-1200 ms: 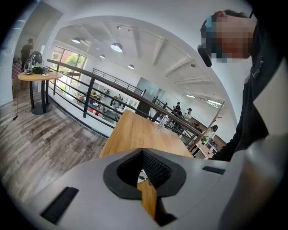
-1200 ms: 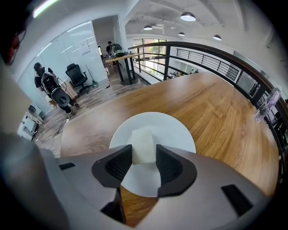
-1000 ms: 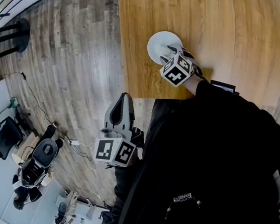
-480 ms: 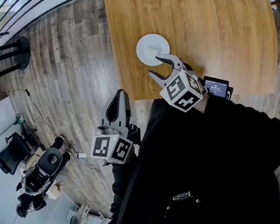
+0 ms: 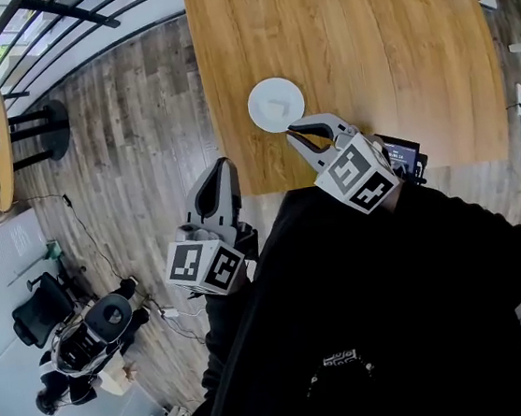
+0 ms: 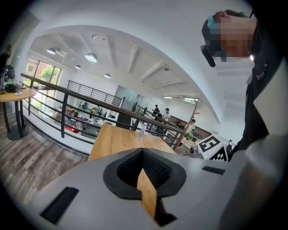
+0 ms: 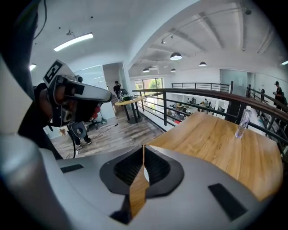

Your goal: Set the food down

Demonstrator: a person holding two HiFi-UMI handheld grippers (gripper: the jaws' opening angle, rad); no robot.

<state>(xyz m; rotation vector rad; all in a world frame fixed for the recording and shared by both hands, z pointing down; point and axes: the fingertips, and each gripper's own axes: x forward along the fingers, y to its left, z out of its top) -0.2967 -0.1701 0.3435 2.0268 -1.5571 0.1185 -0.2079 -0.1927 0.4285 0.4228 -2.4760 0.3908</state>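
A white plate (image 5: 276,104) lies on the wooden table (image 5: 381,37) near its front left corner, with a small pale item on it that I cannot make out. My right gripper (image 5: 295,133) hovers just short of the plate, apart from it. Its jaws are closing, and in the right gripper view (image 7: 143,149) the tips meet with nothing between them. My left gripper (image 5: 223,164) hangs over the floor left of the table, off its edge. In the left gripper view (image 6: 142,155) its jaws are shut and empty.
A clear bottle (image 7: 243,121) stands far back on the table, also in the left gripper view as a small bottle (image 6: 140,131). A small screen (image 5: 403,157) sits at my right wrist. Office chairs and gear (image 5: 79,342) stand on the wooden floor at left, past a railing (image 5: 78,27).
My right gripper has drawn back from over the plate toward my body, and its jaws went from wide open to shut. The plate stays on the table. The left gripper has hardly moved.
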